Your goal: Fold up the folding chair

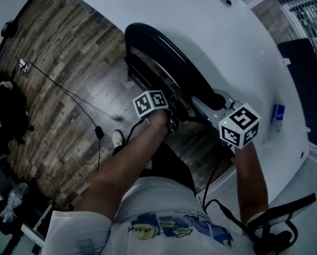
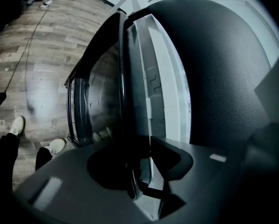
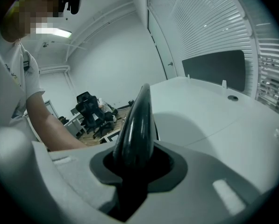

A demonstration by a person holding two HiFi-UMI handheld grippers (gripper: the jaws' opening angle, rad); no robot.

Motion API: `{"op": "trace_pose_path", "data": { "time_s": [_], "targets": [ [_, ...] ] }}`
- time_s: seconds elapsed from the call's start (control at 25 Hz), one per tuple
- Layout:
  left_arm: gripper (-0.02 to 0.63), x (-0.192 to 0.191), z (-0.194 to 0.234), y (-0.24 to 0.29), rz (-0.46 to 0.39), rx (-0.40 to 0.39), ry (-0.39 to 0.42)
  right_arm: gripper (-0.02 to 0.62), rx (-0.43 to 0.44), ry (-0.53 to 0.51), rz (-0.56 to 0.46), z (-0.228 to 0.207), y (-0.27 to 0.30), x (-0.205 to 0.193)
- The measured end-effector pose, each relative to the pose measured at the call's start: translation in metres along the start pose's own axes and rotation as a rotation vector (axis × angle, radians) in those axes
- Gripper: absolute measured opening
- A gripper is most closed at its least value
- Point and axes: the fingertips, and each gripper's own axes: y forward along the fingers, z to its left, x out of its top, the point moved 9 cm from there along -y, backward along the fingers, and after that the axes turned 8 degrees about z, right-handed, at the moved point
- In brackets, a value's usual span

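The black folding chair (image 1: 163, 52) stands nearly flat against the edge of a white table (image 1: 211, 31). My left gripper (image 1: 171, 122) is at the chair's lower frame. In the left gripper view its jaws (image 2: 139, 171) close around a thin black frame tube (image 2: 124, 101), with the seat's underside beside it. My right gripper (image 1: 207, 106) holds the near end of the curved backrest. In the right gripper view the glossy black backrest edge (image 3: 137, 125) rises from between the jaws (image 3: 132, 167), which are shut on it.
A cable (image 1: 68, 94) with a power adapter (image 1: 99, 132) runs over the wooden floor on the left. My shoe (image 1: 117, 137) is just below the chair. Dark clutter (image 1: 7, 110) sits at far left. A black office chair (image 3: 90, 108) stands further back.
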Motion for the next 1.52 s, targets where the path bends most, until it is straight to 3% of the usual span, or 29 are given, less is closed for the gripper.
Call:
{"op": "trace_pose_path", "data": {
  "time_s": [0.4,0.64,1.16,1.52],
  "targets": [
    [0.153,0.005,-0.001,0.001,0.031,-0.016,0.034,0.089,-0.004,-0.005,-0.002,-0.005,0.000,0.001],
    [0.155,0.008,0.001,-0.003,0.038,-0.064,0.105,0.092,-0.017,-0.012,-0.007,-0.007,-0.001,0.001],
    [0.184,0.015,0.003,-0.017,0.046,-0.110,0.183,0.142,-0.073,0.002,0.000,-0.019,-0.011,0.000],
    [0.190,0.023,0.004,-0.048,0.025,-0.096,0.262,0.150,-0.117,-0.009,0.033,-0.015,-0.024,0.003]
  ]
}}
